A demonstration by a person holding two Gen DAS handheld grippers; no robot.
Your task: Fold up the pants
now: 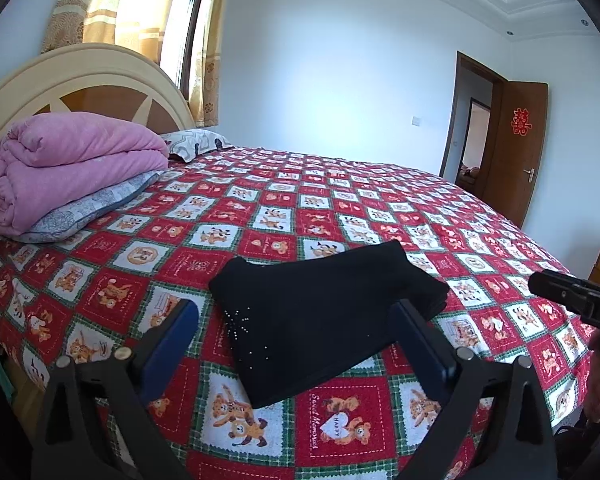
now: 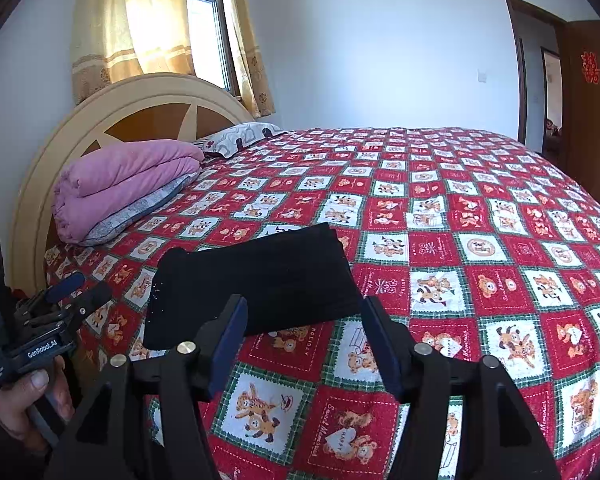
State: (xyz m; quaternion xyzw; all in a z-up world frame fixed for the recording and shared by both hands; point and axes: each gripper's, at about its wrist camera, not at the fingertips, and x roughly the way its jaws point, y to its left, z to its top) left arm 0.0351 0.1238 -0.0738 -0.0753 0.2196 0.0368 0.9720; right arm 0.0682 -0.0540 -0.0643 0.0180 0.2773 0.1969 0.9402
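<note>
A bedroom with a large bed [image 1: 340, 200] covered by a red, white and green patchwork spread printed with cartoon bears. At about nine o'clock in both views, a rolled pink quilt [image 1: 72, 164] sits on a grey-blue patterned pillow [image 1: 88, 208] against a cream and brown arched headboard [image 1: 80, 84], with a second patterned pillow [image 1: 196, 142] just beyond it. Behind the headboard, at eleven o'clock, yellow curtains [image 1: 140, 4] frame a bright window. The pants [image 1: 320, 316] are black, folded into a compact, roughly rectangular bundle, and lie flat on the spread near the bed's front edge, at the centre of the left wrist view; small silver studs dot the near left part. The left tongs [image 1: 296, 344] hang above the bed with the blue-padded fingers [image 1: 172, 336] spread wide apart, one on each side of the bundle as seen from that camera, gripping nothing. From the right wrist view the pants [image 2: 256, 288] sit slightly left of centre, at about ten o'clock from the right tongs [image 2: 304, 344], which are likewise released, their fingers parted over the spread near the bundle's near right corner. At eight o'clock in that view a hand [image 2: 28, 404] holds the left tool. At three o'clock, a brown wooden door [image 1: 516, 152] with a red paper decoration stands open.
</note>
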